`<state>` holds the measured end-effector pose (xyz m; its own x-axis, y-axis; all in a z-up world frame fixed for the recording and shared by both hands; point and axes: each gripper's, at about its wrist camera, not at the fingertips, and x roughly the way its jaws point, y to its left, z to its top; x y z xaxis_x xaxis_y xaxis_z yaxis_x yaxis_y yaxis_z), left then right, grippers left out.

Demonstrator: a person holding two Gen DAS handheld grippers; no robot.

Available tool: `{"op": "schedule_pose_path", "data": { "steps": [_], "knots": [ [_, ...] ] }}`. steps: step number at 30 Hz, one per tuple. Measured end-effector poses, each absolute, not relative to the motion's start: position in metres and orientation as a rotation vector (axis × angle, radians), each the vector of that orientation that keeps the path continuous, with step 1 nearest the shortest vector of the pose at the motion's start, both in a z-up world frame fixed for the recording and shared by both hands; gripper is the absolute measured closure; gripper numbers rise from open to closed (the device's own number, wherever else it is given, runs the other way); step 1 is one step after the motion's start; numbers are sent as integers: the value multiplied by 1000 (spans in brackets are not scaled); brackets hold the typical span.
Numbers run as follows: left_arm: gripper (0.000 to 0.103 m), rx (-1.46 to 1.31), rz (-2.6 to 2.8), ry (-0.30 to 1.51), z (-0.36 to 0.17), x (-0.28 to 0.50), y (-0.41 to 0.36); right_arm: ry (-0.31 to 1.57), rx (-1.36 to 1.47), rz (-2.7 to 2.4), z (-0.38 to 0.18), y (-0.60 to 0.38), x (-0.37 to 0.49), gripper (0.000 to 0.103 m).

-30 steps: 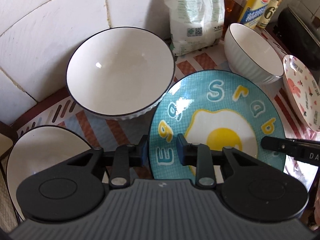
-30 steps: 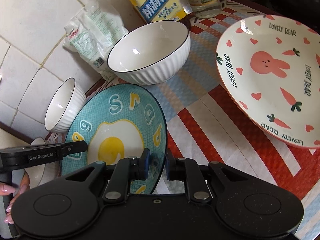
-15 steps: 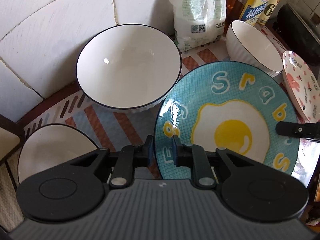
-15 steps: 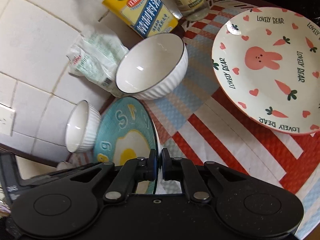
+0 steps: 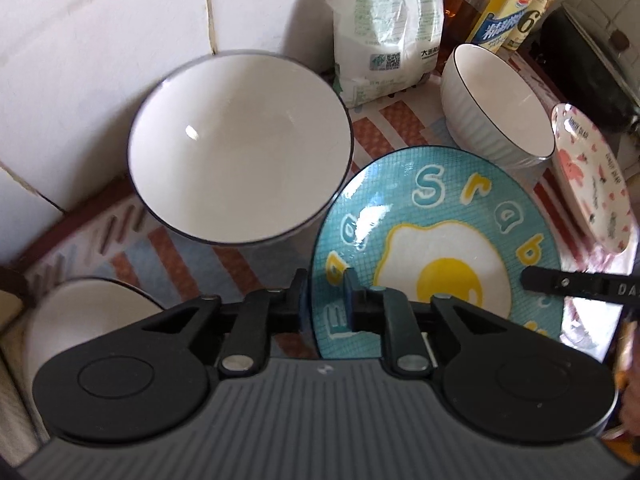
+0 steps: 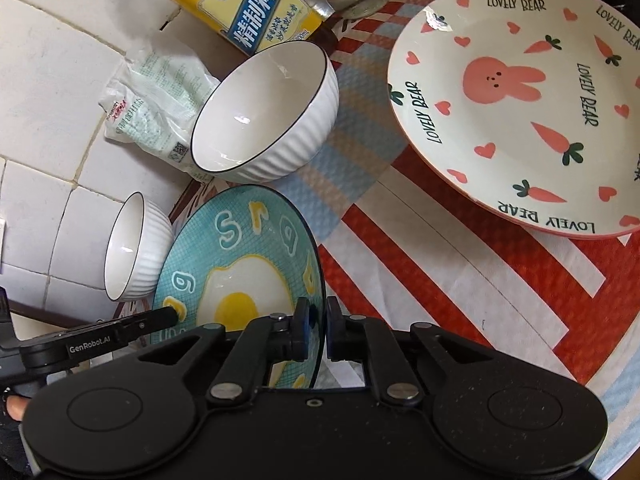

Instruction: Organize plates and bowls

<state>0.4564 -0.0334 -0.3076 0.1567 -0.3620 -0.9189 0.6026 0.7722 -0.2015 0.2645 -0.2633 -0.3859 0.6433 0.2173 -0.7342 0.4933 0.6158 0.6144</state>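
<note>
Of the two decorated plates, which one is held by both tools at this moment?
The blue fried-egg plate: the left tool and the right tool each pinch its rim. The rabbit plate rests untouched on the striped mat.

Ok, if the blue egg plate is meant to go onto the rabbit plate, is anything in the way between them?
Nothing visible stands in the way. Only bare striped mat lies between the blue egg plate and the rabbit plate. The ribbed white bowl stands further back, off that path, and nothing lies on the rabbit plate.

Home kitchen — tiled wall [image 5: 100, 80], cooking-wine bottle [image 6: 248, 4], bowls [image 5: 240, 148].
</note>
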Motion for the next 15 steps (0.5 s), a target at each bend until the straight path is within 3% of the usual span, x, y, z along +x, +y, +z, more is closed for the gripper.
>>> {"op": "schedule_pose_path", "data": {
  "steps": [15],
  "knots": [
    [87,241,-688,1177,-277,441,-27,891,1012,-182,-373,-267,260,91]
  ]
}}
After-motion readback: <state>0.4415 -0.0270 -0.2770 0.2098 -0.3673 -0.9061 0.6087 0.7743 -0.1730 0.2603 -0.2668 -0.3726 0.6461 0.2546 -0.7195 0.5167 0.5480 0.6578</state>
